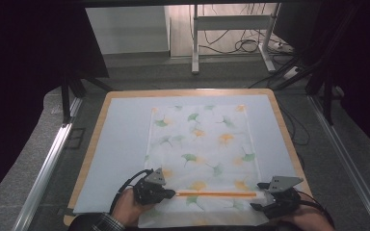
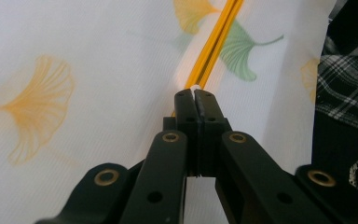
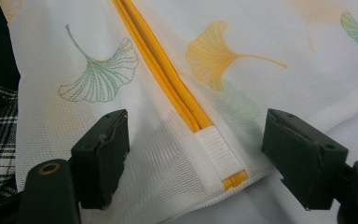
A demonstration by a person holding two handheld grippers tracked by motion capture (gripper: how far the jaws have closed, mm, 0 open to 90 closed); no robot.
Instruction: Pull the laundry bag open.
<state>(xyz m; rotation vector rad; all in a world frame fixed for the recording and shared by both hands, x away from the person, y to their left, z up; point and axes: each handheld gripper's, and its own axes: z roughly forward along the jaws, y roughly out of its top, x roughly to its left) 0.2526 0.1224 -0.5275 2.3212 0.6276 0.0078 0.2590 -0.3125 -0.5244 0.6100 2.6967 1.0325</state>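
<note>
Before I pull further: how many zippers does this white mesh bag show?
1: the orange zipper runs along the near end of the white leaf-print mesh bag, between both hand-held grippers. The underside is hidden.

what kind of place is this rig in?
Probably a lab or data-collection workstation, not a home: a wooden table with a pale mat, aluminium frame rails either side, and desk legs with loose cables on the floor beyond.

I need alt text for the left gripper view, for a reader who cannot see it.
The left gripper, jaws shut, pinches something small and white at the end of an orange zipper on a white mesh bag printed with orange and green ginkgo leaves.
</note>
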